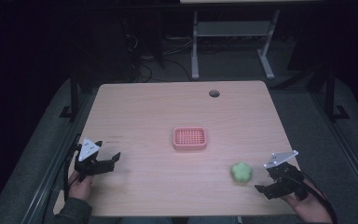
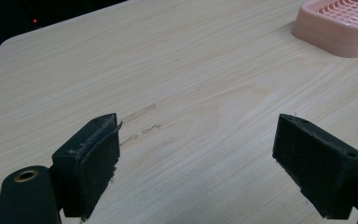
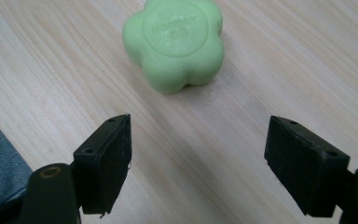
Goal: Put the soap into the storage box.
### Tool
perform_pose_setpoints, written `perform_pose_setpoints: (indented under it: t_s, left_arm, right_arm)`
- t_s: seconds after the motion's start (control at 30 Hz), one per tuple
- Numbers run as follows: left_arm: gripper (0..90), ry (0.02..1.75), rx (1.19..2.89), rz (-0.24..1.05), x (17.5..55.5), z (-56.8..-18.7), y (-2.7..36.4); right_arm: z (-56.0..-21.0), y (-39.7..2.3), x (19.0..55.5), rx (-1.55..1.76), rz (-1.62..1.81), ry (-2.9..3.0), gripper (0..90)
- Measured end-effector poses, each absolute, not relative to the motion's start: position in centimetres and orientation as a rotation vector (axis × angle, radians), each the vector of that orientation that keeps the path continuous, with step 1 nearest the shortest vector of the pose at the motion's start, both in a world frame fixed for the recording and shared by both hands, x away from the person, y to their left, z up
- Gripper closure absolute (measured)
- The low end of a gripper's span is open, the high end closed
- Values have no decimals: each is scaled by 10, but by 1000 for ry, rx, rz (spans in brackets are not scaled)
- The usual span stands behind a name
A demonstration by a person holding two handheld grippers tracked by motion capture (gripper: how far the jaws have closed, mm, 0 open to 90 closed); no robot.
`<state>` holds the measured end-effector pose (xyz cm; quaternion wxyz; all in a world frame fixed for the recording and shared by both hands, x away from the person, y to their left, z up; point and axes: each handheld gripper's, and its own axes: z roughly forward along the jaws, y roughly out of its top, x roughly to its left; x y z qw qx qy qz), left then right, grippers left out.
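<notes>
Wood-grain laminate formed the table (image 1: pixel 168 107), a pale top with rounded corners and one dark round hole (image 1: pixel 214 93) near its far edge. One pink slatted tray (image 1: pixel 189 138) sat about mid-surface, with bare wood open all around it. One green flower-shaped soap (image 1: pixel 241 172) lay toward the near right corner, well apart from the tray and clear of the edges. Two grippers were over the surface. The left gripper (image 1: pixel 106 162) hung over the near left part, close to the left edge, jaws spread wide with nothing between them; in its own view bare wood stretched ahead to the tray (image 2: pixel 340 28). The right gripper (image 1: pixel 266 182) sat by the near right corner, jaws also wide and empty, the soap (image 3: pixel 175 42) just ahead of them, untouched.
</notes>
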<state>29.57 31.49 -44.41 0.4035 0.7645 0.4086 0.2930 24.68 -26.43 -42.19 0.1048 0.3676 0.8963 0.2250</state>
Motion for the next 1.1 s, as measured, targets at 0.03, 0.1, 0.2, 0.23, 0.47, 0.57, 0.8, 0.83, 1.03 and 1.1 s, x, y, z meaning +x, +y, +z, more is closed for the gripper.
perform_pose_setpoints:
  t_s: [0.03,0.1,0.2,0.23,0.47,0.57,0.8,0.83,1.03,1.1]
  left_arm:
    - [143,1031,1932,739,296,-444,315]
    - [143,1033,1930,739,296,-444,315]
    - [143,1034,1933,737,296,-444,315]
    - [143,1034,1933,737,296,-444,315]
    - [143,1031,1931,735,296,-444,315]
    - [143,1032,1934,733,296,-444,315]
    - [144,1036,1928,733,296,-444,316]
    - [143,1034,1929,734,296,-444,315]
    - [143,1035,1929,734,296,-444,316]
    - [144,1035,1927,734,296,-444,316]
  right_arm:
    - [-420,-264,247,1078,661,2644,223]
    - [-417,-261,249,1075,653,2646,223]
    - [-414,-257,251,1059,644,2657,223]
    - [-414,-256,252,1042,641,2659,223]
    - [-410,-242,259,1001,612,2691,223]
    - [-408,-238,263,986,618,2708,223]
    - [-405,-229,270,973,594,2729,222]
    - [-405,-225,271,971,582,2731,222]
    - [-407,-216,277,955,559,2753,217]
    - [-408,-215,278,951,557,2754,217]
